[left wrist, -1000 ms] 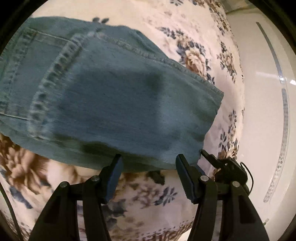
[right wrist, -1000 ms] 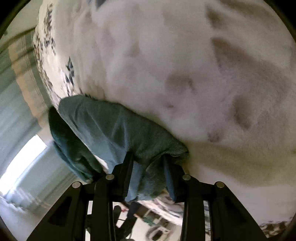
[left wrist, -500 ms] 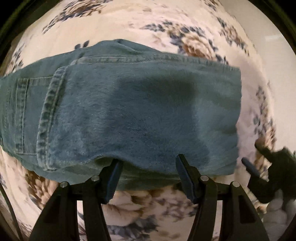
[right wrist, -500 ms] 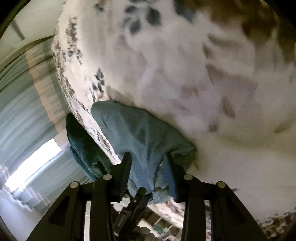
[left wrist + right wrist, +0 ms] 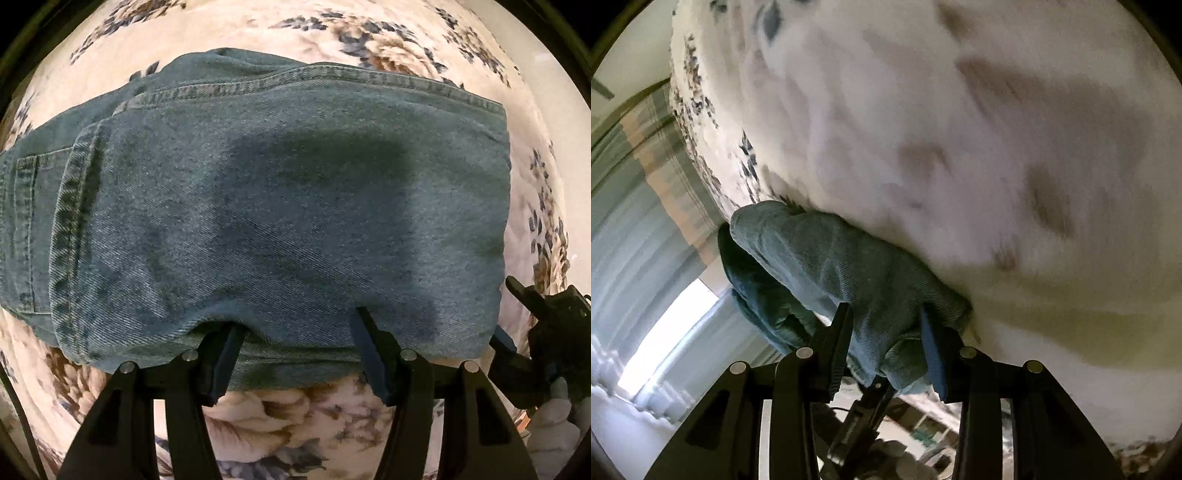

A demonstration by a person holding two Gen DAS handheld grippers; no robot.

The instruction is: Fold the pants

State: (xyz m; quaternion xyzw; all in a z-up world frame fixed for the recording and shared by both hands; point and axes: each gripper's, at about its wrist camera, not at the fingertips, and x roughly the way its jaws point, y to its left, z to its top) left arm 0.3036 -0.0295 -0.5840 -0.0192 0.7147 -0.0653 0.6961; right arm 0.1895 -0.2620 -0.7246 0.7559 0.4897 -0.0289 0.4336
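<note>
The blue denim pants [image 5: 280, 206] lie folded on the floral bedspread [image 5: 295, 410], a back pocket showing at the left. My left gripper [image 5: 295, 350] has its fingers apart at the near edge of the fold, the denim draped over the fingertips. My right gripper [image 5: 884, 343] has a bunched edge of the pants [image 5: 849, 266] between its fingers, close to the bedspread [image 5: 960, 147]. The right gripper also shows at the right edge of the left wrist view [image 5: 546, 325].
The bed's edge and pale floor or wall lie at the upper right in the left wrist view [image 5: 554, 74]. Curtains and a bright window [image 5: 657, 332] show at the left in the right wrist view.
The left gripper has moved in over the pants, which now fill its view, lying flatter and squarer. The right gripper has kept its hold and shifted slightly with the denim.
</note>
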